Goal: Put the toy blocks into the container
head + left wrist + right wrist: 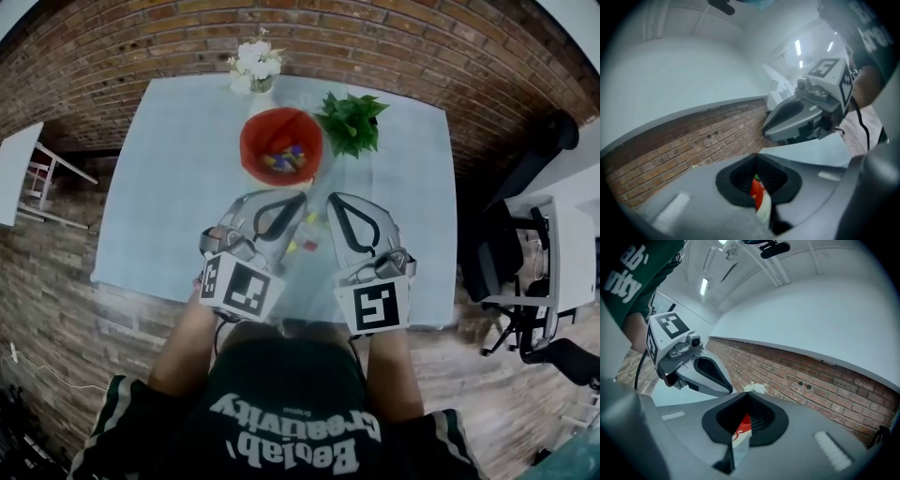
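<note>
A: Where are the blocks to be found?

B: Several coloured blocks (284,159) are seen inside the red bowl (255,136), which is set on the far half of the pale table (159,187). A few loose blocks (307,246) are left on the table top, nearer the person than the bowl, in the gap between the two tongs. Yellow and red can just be made out among them.

A: How are the tongs held?

B: The left tongs (298,202) are pressed together and nothing is pinched. In the left gripper view only a sliver of the red bowl and the table is seen through the hollow behind the tips. The right tongs (336,202) are likewise pressed together in the right gripper view, again with nothing pinched. Both are held side by side over the near half of the table, pointed toward the bowl, with their tips near it but apart from it.

A: What else is seen?

B: White flowers (254,64) are placed at the table's far edge, behind the bowl. A green plant (352,120) is set just beside the bowl, to its right. A brick wall (281,23) is seen beyond the table, and a dark green shirt (291,412) with white lettering is seen at the bottom of the head view.
</note>
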`<state>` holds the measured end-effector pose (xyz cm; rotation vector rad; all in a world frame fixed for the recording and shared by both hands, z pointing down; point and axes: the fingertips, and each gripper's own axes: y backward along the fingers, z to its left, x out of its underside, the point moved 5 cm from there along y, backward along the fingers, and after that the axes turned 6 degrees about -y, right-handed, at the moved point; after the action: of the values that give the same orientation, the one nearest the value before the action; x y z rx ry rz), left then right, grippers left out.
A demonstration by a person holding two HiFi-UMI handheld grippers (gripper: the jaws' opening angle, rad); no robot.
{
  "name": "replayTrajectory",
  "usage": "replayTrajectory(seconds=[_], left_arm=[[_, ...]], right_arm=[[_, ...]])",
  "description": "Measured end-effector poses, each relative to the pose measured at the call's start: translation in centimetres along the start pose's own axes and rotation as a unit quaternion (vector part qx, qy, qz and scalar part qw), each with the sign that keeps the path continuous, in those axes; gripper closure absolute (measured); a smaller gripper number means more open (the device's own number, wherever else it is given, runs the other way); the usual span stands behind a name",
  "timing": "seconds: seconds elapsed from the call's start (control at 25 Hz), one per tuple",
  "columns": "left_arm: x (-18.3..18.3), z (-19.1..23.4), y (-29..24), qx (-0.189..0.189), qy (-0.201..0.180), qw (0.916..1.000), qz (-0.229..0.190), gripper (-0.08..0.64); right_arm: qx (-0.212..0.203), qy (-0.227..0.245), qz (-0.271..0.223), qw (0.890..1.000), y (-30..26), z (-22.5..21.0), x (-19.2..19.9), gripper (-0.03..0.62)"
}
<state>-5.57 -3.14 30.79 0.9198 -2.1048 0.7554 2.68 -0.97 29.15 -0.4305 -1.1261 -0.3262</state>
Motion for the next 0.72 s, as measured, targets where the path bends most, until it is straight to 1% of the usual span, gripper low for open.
replayTrajectory(seconds=[0.2,0.36,0.44,0.52,0.6,0.68,0.72], left_arm=[[0.2,0.7,-2.3,0.001,0.003,1.0,0.006,0.557],[-0.1,0.5,-4.1,0.007,0.001,0.9999,0.013,0.557],[-0.1,-0.2,-5.0,0.02,-0.001,0.9996,0.018,0.557],[0.5,-1.6,-5.6,0.059,-0.009,0.9977,0.03,0.557],[1.3,-3.4,-6.1,0.119,-0.021,0.9916,0.047,0.557],[2.7,-5.3,-6.7,0.179,-0.03,0.9809,0.07,0.557],[3.5,-6.4,-7.1,0.211,-0.033,0.9734,0.082,0.555]], right_arm=[[-0.018,0.007,-0.003,1.0,-1.1,-1.6,0.7,0.585],[-0.026,-0.002,-0.002,1.0,-1.6,-2.8,1.8,0.585],[-0.03,-0.004,0.0,1.0,-1.8,-3.3,2.5,0.586],[-0.032,-0.005,0.002,0.999,-1.7,-3.7,3.1,0.584],[-0.033,-0.007,0.004,0.999,-1.7,-4.3,3.6,0.585],[-0.035,-0.008,0.005,0.999,-1.6,-4.8,4.2,0.586],[-0.036,-0.009,0.006,0.999,-1.6,-5.1,4.5,0.584]])
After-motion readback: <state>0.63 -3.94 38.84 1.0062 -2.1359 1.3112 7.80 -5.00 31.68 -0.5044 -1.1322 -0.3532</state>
